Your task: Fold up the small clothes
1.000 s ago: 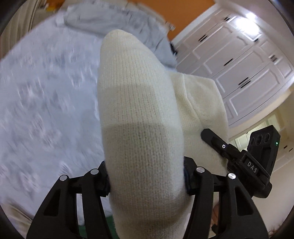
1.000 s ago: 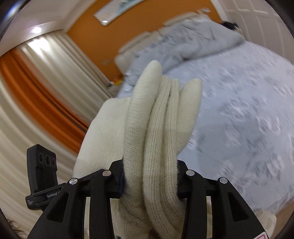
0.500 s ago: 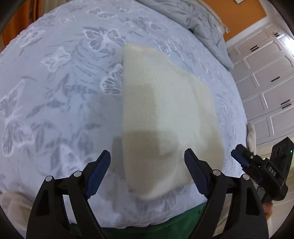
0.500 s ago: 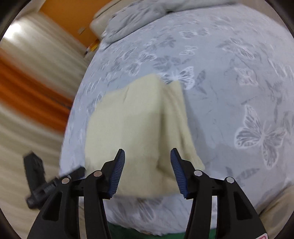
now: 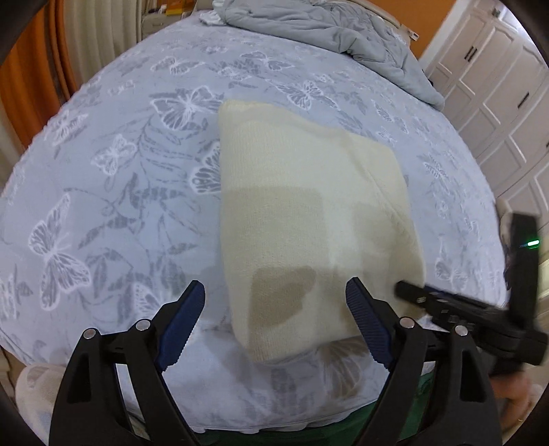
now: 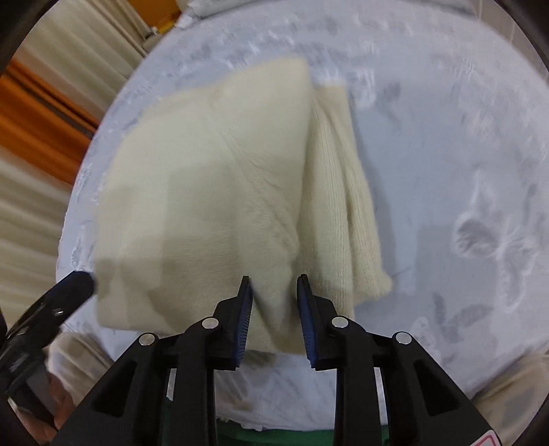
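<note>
A cream knitted garment (image 5: pixel 308 212) lies folded on the grey butterfly-print bedspread (image 5: pixel 120 192); it also shows in the right wrist view (image 6: pixel 212 192). My left gripper (image 5: pixel 274 312) is wide open and empty, just above the garment's near edge. My right gripper (image 6: pixel 274 295) has its jaws narrowed around a raised fold of the garment's near edge; the blue pads (image 6: pixel 245 315) stand a little apart and contact is unclear. The right gripper's body shows at the right of the left wrist view (image 5: pixel 480 315). The left gripper's finger shows at the left of the right wrist view (image 6: pixel 68 291).
A crumpled grey duvet (image 5: pixel 336 31) lies at the far end of the bed. White wardrobe doors (image 5: pixel 497 85) stand at the right. Orange and cream curtains (image 6: pixel 41 113) hang at the left. The bed's near edge has green cloth (image 5: pixel 308 435) below it.
Both grippers held the garment lifted a second ago, then let it go onto the bed. Since then the right gripper has narrowed its jaws at the near edge; the left stays open.
</note>
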Available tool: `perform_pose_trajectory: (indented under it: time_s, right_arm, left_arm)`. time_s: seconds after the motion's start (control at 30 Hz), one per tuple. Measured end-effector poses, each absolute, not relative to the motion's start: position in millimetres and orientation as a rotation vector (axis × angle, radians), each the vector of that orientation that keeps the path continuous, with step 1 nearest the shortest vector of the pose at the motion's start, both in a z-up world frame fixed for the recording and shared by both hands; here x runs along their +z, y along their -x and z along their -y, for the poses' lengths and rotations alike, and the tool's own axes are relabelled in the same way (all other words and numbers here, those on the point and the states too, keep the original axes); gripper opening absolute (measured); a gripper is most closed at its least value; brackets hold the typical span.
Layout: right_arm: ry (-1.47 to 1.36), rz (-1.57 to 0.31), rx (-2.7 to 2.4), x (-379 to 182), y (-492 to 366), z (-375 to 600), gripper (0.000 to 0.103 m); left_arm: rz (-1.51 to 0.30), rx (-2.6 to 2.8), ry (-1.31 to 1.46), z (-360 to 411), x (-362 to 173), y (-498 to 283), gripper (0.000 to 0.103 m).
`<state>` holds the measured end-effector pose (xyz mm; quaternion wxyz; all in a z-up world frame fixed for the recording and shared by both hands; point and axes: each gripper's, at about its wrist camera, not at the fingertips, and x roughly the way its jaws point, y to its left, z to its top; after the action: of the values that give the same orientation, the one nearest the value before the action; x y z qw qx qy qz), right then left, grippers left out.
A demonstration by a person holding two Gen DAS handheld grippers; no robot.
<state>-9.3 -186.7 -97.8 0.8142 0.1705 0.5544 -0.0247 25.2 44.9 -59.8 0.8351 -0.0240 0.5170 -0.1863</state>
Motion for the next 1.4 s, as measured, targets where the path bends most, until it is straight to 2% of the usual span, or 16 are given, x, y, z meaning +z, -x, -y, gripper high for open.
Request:
perform_pose_trajectory:
  time_s: [0.07, 0.17, 0.23, 0.33, 0.47, 0.93, 1.0, 1.03, 1.07, 1.1, 1.17, 1.2, 1.23, 1.27, 1.3, 1.4]
  right_arm:
    - [-0.293, -1.105, -0.069, -77, 23, 179, 0.032]
    - [-0.248, -1.044, -0.111, -63, 37, 178, 0.037]
    - [-0.283, -1.028, -0.136, -60, 48, 182, 0.040]
    - [-0.325, -1.002, -0.189, -57, 63, 189, 0.051]
    - [-0.350, -0.982, -0.222, -60, 82, 190, 0.058]
    - [-0.352, -1.001, -0.187, -77, 108, 184, 0.059]
    - [-0.365, -0.994, -0.162, -73, 98, 188, 0.059]
    - [-0.376, -1.005, -0.144, -73, 87, 192, 0.063]
    - [-0.389, -1.022, -0.122, -76, 74, 195, 0.075]
    - [-0.399, -1.042, -0.105, -81, 64, 198, 0.081]
    - [-0.425, -1.094, -0.083, -99, 37, 201, 0.081]
    - [-0.441, -1.106, -0.072, -104, 31, 201, 0.079]
    - [-0.474, -1.143, -0.026, -115, 20, 200, 0.060]
    - [-0.468, -1.185, -0.006, -122, 12, 196, 0.013]
    - [-0.444, -1.210, 0.000, -125, 7, 192, 0.012]
    - [-0.383, -1.074, -0.023, -90, 20, 190, 0.011]
  left_arm:
    - [-1.071, -0.372, 0.013, -42, -56, -20, 0.082]
    - [-1.041, -0.342, -0.018, -38, -51, -13, 0.082]
    - [-1.022, -0.329, -0.023, -35, -46, -6, 0.083]
    - [-0.982, -0.305, -0.063, -27, -40, 6, 0.086]
    - [-0.927, -0.281, -0.125, -16, -33, 25, 0.088]
    - [-0.930, -0.264, -0.162, -10, -45, 55, 0.088]
    - [-0.978, -0.308, -0.077, -21, -44, 48, 0.093]
    - [-1.003, -0.322, -0.014, -28, -45, 41, 0.093]
    - [-1.041, -0.327, 0.080, -38, -47, 30, 0.096]
    - [-1.067, -0.328, 0.134, -44, -51, 22, 0.097]
    - [-1.128, -0.315, 0.227, -54, -66, 4, 0.097]
    - [-1.159, -0.282, 0.247, -59, -76, -5, 0.096]
    - [-1.170, -0.260, 0.252, -62, -83, -11, 0.095]
    - [-1.174, -0.246, 0.247, -63, -87, -14, 0.093]
    - [-1.178, -0.235, 0.238, -64, -90, -16, 0.093]
    - [-1.158, -0.251, 0.220, -64, -86, -13, 0.094]
